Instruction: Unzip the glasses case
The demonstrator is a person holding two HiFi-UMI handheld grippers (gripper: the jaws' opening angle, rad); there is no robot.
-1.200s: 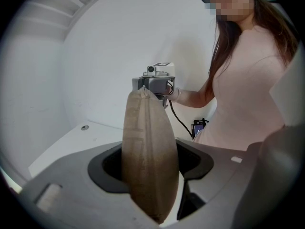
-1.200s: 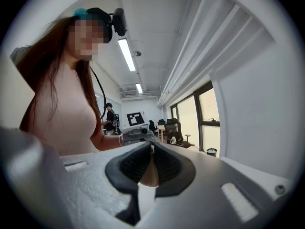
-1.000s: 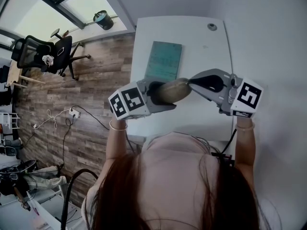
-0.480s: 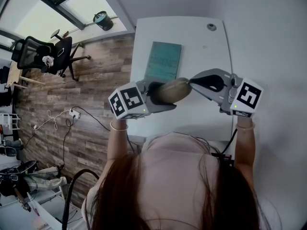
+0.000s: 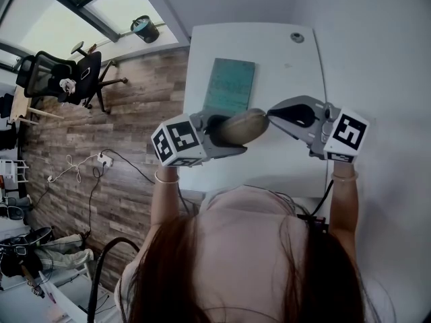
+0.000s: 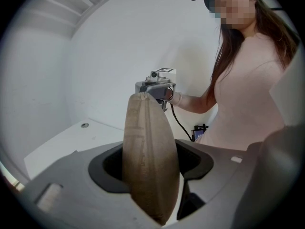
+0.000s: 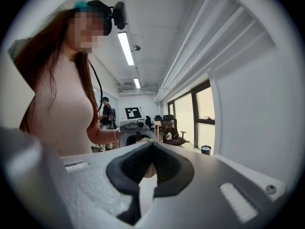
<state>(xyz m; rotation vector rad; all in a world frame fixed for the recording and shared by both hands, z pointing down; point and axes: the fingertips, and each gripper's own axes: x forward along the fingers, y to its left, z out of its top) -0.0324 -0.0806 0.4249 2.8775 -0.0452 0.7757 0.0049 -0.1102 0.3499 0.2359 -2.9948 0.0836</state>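
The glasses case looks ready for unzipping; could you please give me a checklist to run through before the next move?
1. Left tongs clamped across the glasses case: ok.
2. Right tongs shut at the case's tip: ok.
3. Zip puller actually pinched in the right tongs: cannot tell.
4. Zip seam shows no gap in the left gripper view: ok.
5. Case clear of the green notebook on the table: cannot tell.
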